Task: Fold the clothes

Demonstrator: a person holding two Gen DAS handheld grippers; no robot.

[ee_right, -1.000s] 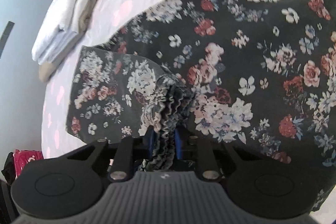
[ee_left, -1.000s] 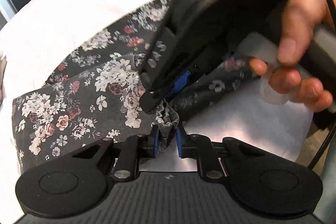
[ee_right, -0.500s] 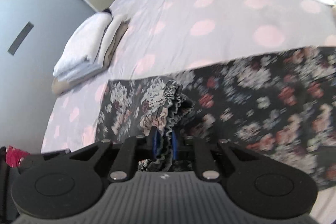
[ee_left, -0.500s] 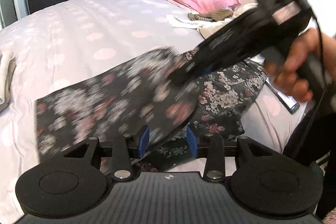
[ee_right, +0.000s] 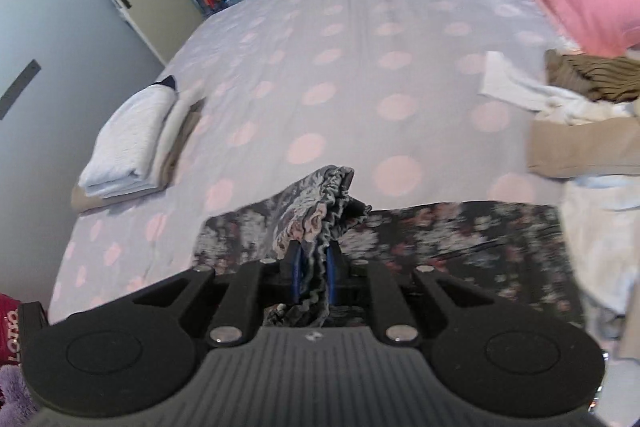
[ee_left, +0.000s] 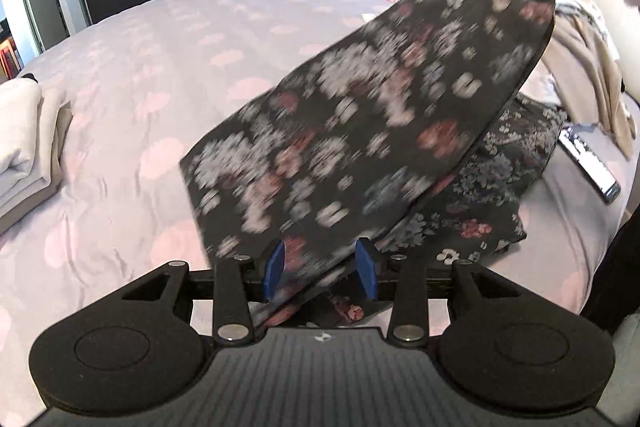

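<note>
The dark floral fabric garment hangs stretched over the polka-dot bed, its long axis running from the left claw, spread wide with cloth passing loosely between, up to the right claw, clamped on the gathered hem. A folded white stack lies well apart.

My left tongs have let go and spread wide since a second ago. My right tongs have carried the gathered edge of the floral garment high, away from the bed.
</note>
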